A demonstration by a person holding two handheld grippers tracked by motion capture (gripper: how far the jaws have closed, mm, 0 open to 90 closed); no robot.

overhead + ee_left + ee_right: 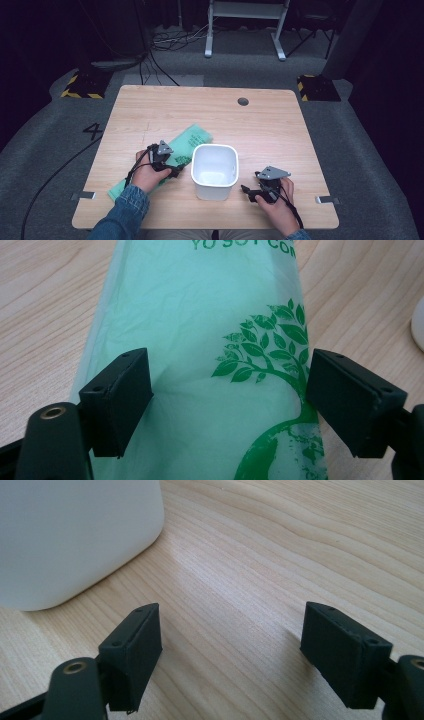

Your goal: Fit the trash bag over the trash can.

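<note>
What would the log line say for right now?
left gripper: open, over green bag | right gripper: open, holds nothing, beside white bin | bag: flat on table, left of bin

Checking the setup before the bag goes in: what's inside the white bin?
The white square plastic bin looks empty: bare white floor and inner walls show in the high view. The near wall hides a strip of the floor behind it.

Bag [200, 340]: thin crinkled green film, probably plastic. Bin [215, 170]: smooth white plastic. Worktop [300, 555]: matt light wood grain. Claws: matt black.
</note>
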